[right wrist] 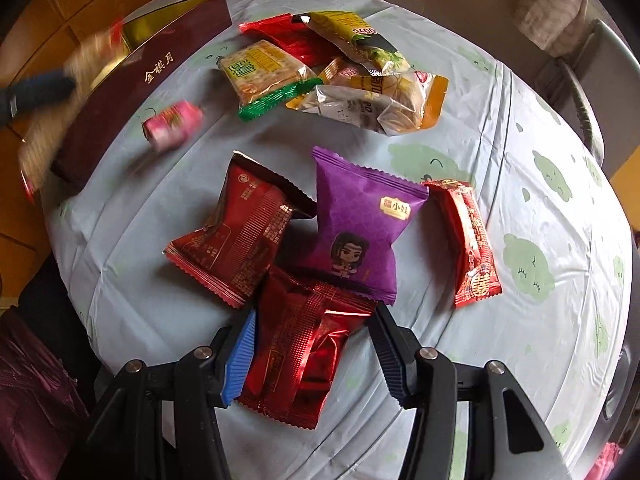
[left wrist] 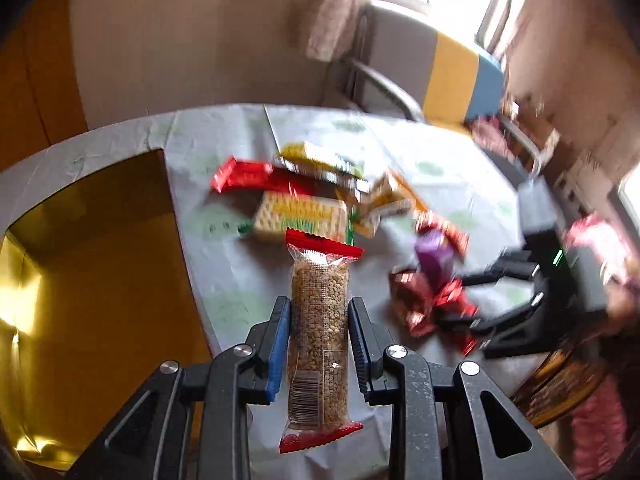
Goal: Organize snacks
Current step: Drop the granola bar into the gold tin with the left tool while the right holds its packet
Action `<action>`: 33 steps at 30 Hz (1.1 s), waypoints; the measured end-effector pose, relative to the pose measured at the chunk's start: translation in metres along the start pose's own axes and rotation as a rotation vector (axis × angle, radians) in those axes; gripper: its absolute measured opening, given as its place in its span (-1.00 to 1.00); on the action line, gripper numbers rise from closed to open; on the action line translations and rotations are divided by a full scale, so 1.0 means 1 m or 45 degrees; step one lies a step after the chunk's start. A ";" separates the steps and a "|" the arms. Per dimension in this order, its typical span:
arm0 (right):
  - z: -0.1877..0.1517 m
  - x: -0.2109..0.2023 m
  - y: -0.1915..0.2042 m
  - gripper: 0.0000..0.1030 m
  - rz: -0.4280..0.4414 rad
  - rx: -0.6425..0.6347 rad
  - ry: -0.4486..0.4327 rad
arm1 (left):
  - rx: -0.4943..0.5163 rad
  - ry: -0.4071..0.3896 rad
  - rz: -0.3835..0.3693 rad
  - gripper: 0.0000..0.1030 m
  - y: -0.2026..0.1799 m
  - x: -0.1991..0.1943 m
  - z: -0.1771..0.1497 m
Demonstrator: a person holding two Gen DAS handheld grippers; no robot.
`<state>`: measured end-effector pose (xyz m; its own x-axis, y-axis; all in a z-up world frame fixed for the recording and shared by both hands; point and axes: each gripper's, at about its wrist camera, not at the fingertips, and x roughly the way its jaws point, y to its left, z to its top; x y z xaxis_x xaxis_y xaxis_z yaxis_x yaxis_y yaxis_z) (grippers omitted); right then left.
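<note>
Seed bar (left wrist: 319, 332) clamped in left hand-held gripper (left wrist: 319, 344), held above surface (left wrist: 224, 272), beside gold box (left wrist: 92, 280). Next, likely: bar carried over box, let go. Right hand-held gripper (right wrist: 312, 356) set around shiny red packet (right wrist: 304, 344) near box; squeeze not clear.

The red packet (right wrist: 298, 354) is glossy, crinkled foil. The purple packet (right wrist: 358, 224) looks matt plastic. The tablecloth (right wrist: 520, 340) is creased, faintly shiny plastic.

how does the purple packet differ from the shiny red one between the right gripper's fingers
The purple packet is matte with a cartoon figure; the shiny red packet is reflective foil with dense print. The purple one lies beyond the right gripper, overlapping the red one's top edge. Both are pillow-shaped with crimped ends.
</note>
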<state>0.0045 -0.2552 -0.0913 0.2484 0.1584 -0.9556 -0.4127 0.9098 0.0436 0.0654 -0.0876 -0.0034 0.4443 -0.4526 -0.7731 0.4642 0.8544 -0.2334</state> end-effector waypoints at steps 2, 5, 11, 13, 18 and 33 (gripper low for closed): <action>0.000 -0.001 0.004 0.09 -0.013 -0.015 -0.003 | -0.070 -0.053 -0.015 -0.43 0.014 -0.011 0.010; -0.001 -0.002 0.007 0.08 -0.022 -0.027 -0.006 | -0.201 -0.120 0.011 -0.43 0.045 -0.026 0.025; -0.002 -0.005 0.018 0.08 -0.056 -0.065 -0.022 | -0.450 -0.124 0.129 -0.43 0.124 -0.020 0.043; -0.003 -0.005 0.020 0.08 -0.051 -0.058 -0.021 | -0.524 -0.112 0.159 -0.43 0.146 -0.010 0.046; -0.005 -0.008 0.026 0.08 -0.050 -0.056 -0.023 | -0.574 -0.040 0.167 -0.43 0.169 0.024 0.057; -0.007 -0.010 0.029 0.08 -0.066 -0.090 -0.041 | -0.557 -0.018 0.244 -0.26 0.172 0.047 0.067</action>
<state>-0.0159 -0.2331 -0.0821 0.2989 0.1253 -0.9460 -0.4588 0.8881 -0.0274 0.2174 0.0209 -0.0404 0.5020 -0.2770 -0.8193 0.0083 0.9488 -0.3158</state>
